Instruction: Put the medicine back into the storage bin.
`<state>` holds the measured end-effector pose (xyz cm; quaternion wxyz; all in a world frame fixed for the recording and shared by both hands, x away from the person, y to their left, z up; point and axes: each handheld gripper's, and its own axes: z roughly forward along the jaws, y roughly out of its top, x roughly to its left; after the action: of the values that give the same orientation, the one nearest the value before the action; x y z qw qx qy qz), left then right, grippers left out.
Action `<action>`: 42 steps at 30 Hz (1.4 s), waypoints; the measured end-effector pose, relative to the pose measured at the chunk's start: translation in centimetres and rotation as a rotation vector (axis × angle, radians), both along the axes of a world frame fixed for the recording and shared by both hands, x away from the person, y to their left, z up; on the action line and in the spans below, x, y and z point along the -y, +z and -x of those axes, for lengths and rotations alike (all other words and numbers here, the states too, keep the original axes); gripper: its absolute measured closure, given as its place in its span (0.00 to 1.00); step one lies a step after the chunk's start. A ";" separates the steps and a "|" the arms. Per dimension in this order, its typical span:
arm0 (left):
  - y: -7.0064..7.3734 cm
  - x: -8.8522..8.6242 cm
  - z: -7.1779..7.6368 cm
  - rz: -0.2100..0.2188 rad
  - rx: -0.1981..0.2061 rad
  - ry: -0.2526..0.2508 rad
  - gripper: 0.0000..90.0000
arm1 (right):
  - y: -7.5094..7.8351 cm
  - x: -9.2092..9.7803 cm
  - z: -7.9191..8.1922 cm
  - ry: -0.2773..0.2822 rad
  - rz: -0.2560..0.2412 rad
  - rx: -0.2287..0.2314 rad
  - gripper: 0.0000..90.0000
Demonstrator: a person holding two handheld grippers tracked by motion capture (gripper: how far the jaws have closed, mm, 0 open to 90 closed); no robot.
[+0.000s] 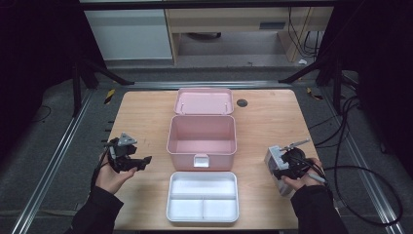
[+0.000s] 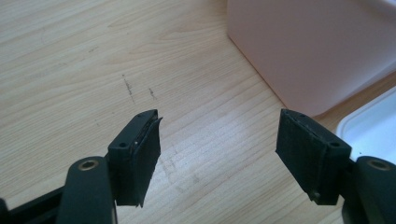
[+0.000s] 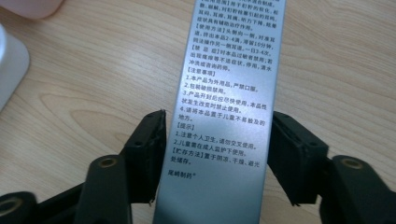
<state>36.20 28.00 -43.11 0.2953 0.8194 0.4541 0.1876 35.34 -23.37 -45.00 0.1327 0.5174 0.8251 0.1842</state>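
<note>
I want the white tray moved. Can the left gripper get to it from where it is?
Probably yes. The left gripper is open and holds nothing, and only bare table lies between it and the white tray. The pink box sits behind that path.

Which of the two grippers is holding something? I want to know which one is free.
The right gripper: its fingers are shut on the grey printed box. The left gripper is open over bare wooden table, beside the pink case.
</note>
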 end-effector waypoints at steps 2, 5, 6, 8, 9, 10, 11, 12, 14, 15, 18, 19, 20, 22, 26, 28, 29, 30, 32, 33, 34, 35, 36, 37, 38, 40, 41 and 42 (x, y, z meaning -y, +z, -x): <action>-0.1 0.0 0.0 0.004 0.000 0.003 0.34 | -0.2 0.1 -0.1 -0.008 -0.007 -0.017 0.51; -0.2 0.0 -0.1 -0.003 -0.005 0.001 0.34 | -0.4 0.1 -0.2 -0.009 -0.017 -0.040 0.55; -0.2 0.0 -0.1 -0.003 -0.006 0.000 0.34 | -0.5 0.0 -0.3 -0.018 -0.014 -0.047 0.57; -0.2 0.0 -0.1 -0.002 -0.004 0.000 0.34 | -0.6 -0.1 -0.4 -0.025 -0.006 -0.056 0.59; -0.2 0.0 -0.1 -0.002 -0.004 0.000 0.34 | -0.6 -0.1 -0.4 -0.027 -0.003 -0.058 0.60; -0.2 0.0 0.0 -0.004 -0.003 -0.001 0.34 | -0.5 -0.1 -0.4 -0.033 -0.003 -0.061 0.61; -0.2 0.0 0.0 -0.003 0.000 -0.002 0.34 | -0.5 -0.1 -0.5 -0.040 -0.004 -0.068 0.61; -0.2 0.0 0.0 -0.003 0.000 -0.002 0.35 | -0.5 -0.1 -0.5 -0.038 -0.002 -0.070 0.62; -0.2 0.0 0.0 -0.002 0.001 -0.003 0.35 | -0.4 -0.1 -0.6 -0.041 -0.003 -0.073 0.62; -0.2 0.0 -0.1 -0.003 0.001 -0.002 0.35 | -0.3 0.0 -0.6 -0.041 -0.001 -0.073 0.62; -0.2 0.1 -0.1 -0.002 0.000 -0.004 0.35 | 0.3 0.1 -0.5 -0.040 -0.017 -0.057 0.62; -0.2 0.1 -0.1 -0.005 -0.002 -0.005 0.35 | 0.5 0.1 -0.5 -0.044 -0.020 -0.045 0.63; -0.3 0.1 -0.1 -0.007 -0.004 -0.006 0.35 | 0.8 0.1 -0.5 -0.040 -0.022 -0.035 0.62; -0.3 0.2 -0.1 -0.007 -0.003 -0.010 0.35 | 1.4 0.2 -0.5 -0.035 -0.031 -0.015 0.62; -0.2 0.2 0.0 -0.008 -0.004 -0.010 0.35 | 2.5 0.1 -0.6 -0.028 -0.054 0.016 0.62; -0.2 0.2 0.0 -0.010 -0.007 -0.013 0.35 | 3.0 0.1 -0.6 -0.026 -0.066 0.027 0.62; -0.2 0.1 0.0 -0.009 -0.007 -0.012 0.35 | 3.2 0.1 -0.7 -0.026 -0.068 0.029 0.62; -0.2 0.1 0.0 -0.010 -0.006 -0.012 0.35 | 3.6 0.1 -0.7 -0.022 -0.068 0.038 0.62; -0.3 0.2 0.0 -0.010 -0.006 -0.012 0.36 | 4.3 0.1 -0.9 -0.022 -0.074 0.050 0.63; -0.4 0.2 0.0 -0.012 -0.009 -0.014 0.36 | 4.6 0.1 -1.0 -0.017 -0.077 0.058 0.62; -0.5 0.2 0.0 -0.013 -0.014 -0.015 0.36 | 5.0 0.1 -1.1 -0.020 -0.079 0.065 0.62; -0.5 0.3 -0.1 -0.017 -0.016 -0.018 0.36 | 5.3 0.0 -1.2 -0.018 -0.081 0.067 0.63; -0.6 0.3 -0.1 -0.018 -0.017 -0.018 0.36 | 5.8 0.0 -1.3 -0.015 -0.089 0.079 0.63; -0.6 0.3 -0.1 -0.018 -0.018 -0.018 0.36 | 6.2 -0.1 -1.4 -0.013 -0.095 0.086 0.63; -0.5 0.3 -0.1 -0.018 -0.017 -0.019 0.36 | 6.4 -0.2 -1.5 -0.012 -0.100 0.092 0.63; -0.5 0.2 -0.1 -0.016 -0.016 -0.015 0.36 | 7.3 -0.5 -1.9 -0.006 -0.102 0.107 0.63; -0.4 0.1 -0.1 -0.015 -0.014 -0.014 0.36 | 7.5 -0.7 -2.0 -0.003 -0.103 0.113 0.63; -0.4 0.1 0.0 -0.013 -0.013 -0.012 0.36 | 7.9 -0.8 -2.1 0.005 -0.107 0.118 0.63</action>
<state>36.25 27.89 -43.51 0.2884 0.8250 0.4500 0.1836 37.48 -22.52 -37.09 0.1529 0.5100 0.8060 0.2586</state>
